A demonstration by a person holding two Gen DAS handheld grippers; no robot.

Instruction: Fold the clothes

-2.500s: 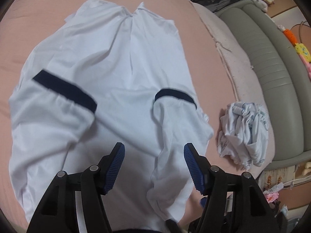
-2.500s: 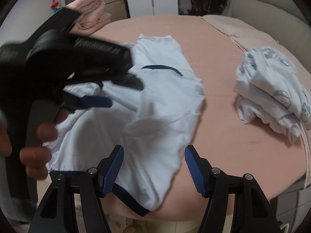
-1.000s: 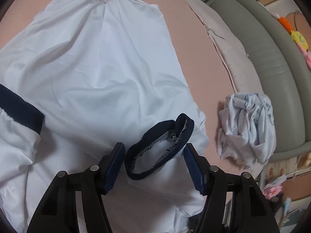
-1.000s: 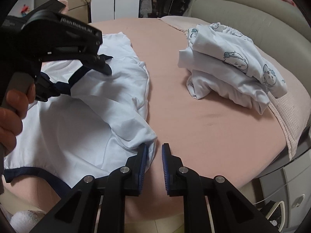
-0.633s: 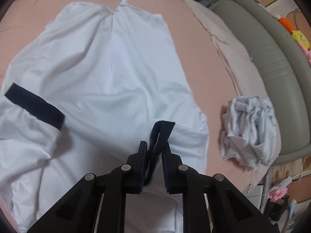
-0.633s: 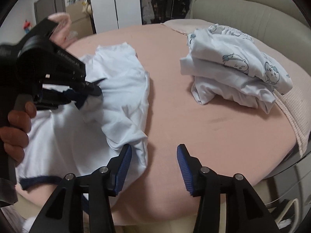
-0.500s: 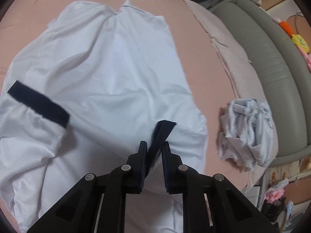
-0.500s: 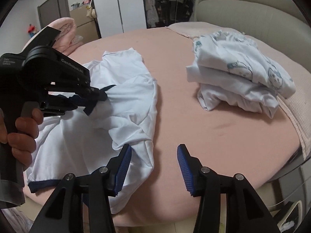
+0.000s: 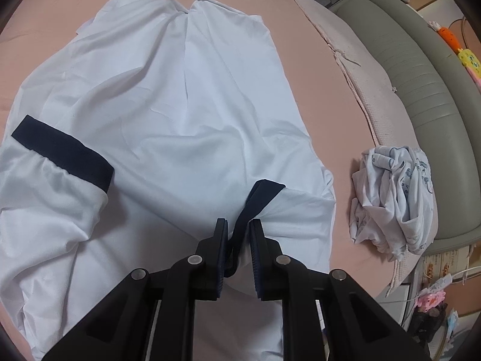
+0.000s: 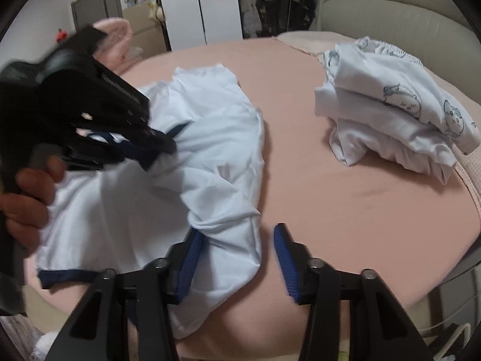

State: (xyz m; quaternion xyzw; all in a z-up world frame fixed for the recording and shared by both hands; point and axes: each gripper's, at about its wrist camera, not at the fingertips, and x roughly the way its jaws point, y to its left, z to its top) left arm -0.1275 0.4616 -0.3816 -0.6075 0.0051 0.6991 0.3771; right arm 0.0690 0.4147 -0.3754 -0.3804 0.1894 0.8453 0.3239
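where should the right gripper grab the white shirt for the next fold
Probably the bunched side edge of the white shirt that lies between the open right gripper, whose jaws have just been closing. Come from above at the near side. The left gripper already pinches the navy sleeve cuff.

No lettering is showing legibly anywhere; the printed paper [image 9: 437,266] at about four o'clock in the left wrist view is carrying orange marks too small to be read.
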